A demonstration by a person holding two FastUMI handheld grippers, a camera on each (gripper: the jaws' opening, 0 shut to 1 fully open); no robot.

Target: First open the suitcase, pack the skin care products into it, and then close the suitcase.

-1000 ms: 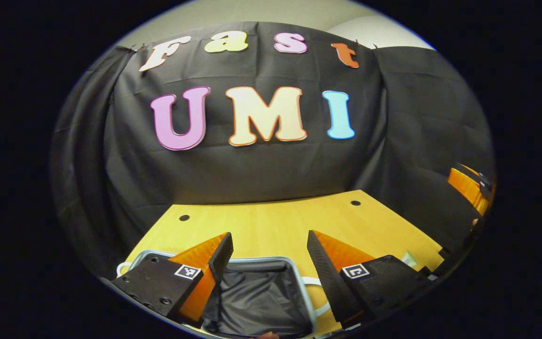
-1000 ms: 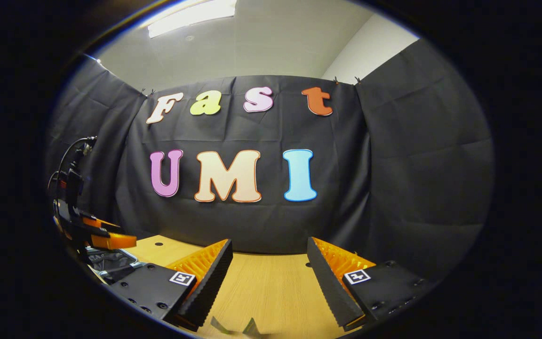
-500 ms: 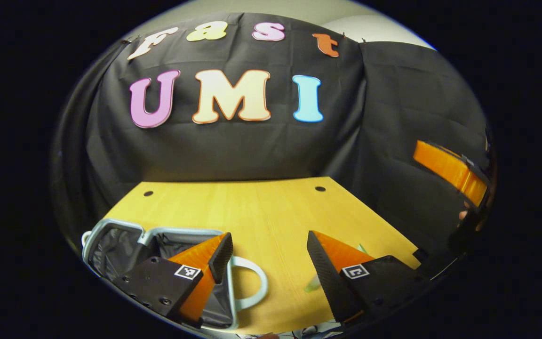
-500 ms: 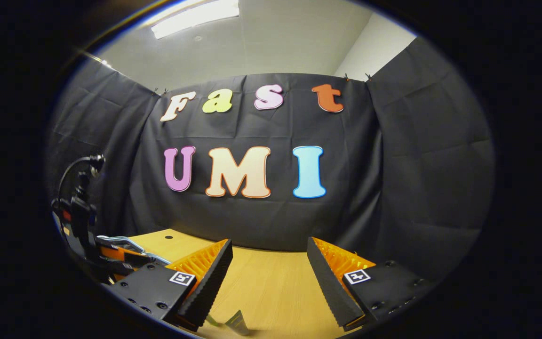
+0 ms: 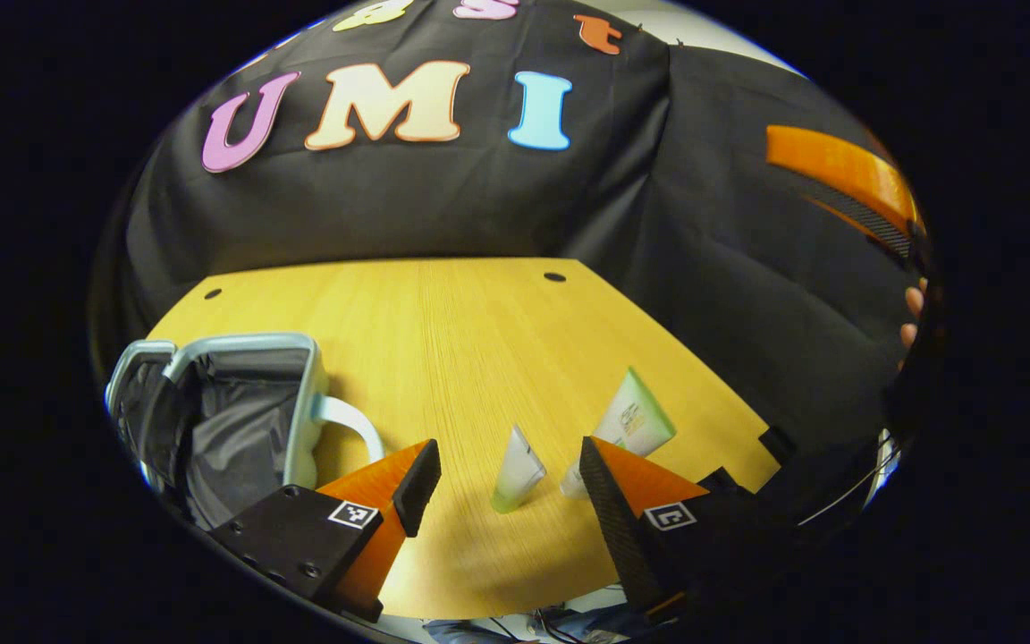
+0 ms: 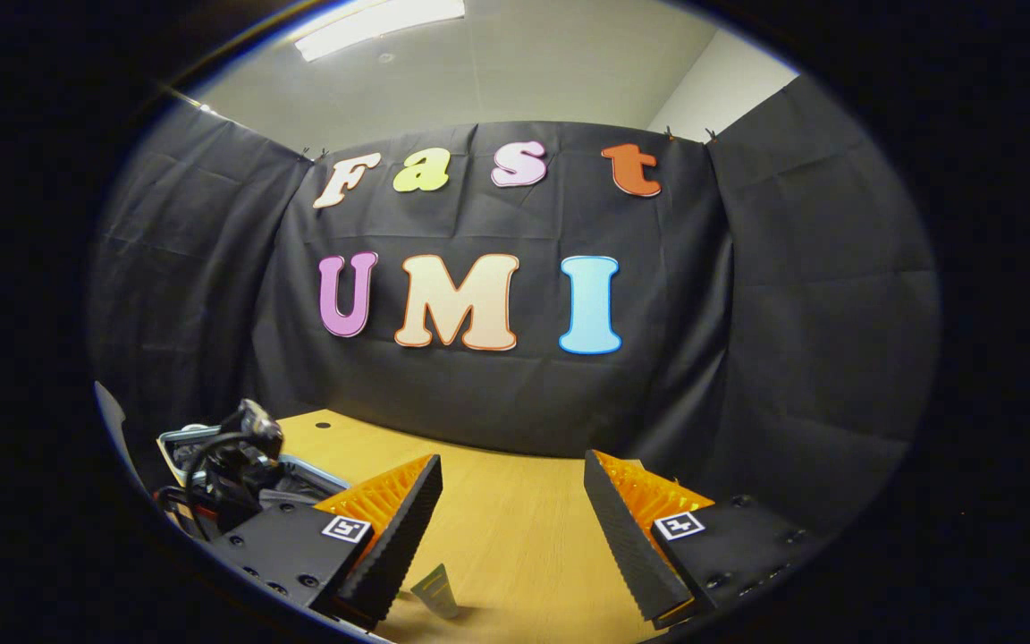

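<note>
Left gripper [image 5: 502,487] fingers apart, empty, lower centre of frame. Suitcase [image 5: 238,402] lay open at lower left on table [image 5: 443,331]. Two tubes [image 5: 519,470] stood between fingers. Right gripper [image 6: 510,528] fingers apart, empty, over table.

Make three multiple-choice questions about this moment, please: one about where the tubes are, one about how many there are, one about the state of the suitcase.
1. Seen in the left gripper view, the suitcase lies where from the tubes?
A. left
B. right
C. on top of them

2. How many tubes stand on the table in that view?
A. none
B. two
C. five

3. The suitcase is
A. shut
B. open
C. upside down

Answers:
1 A: it lies left, apart from them.
2 B: a small tube and a larger tube.
3 B: its dark lining shows.
</note>
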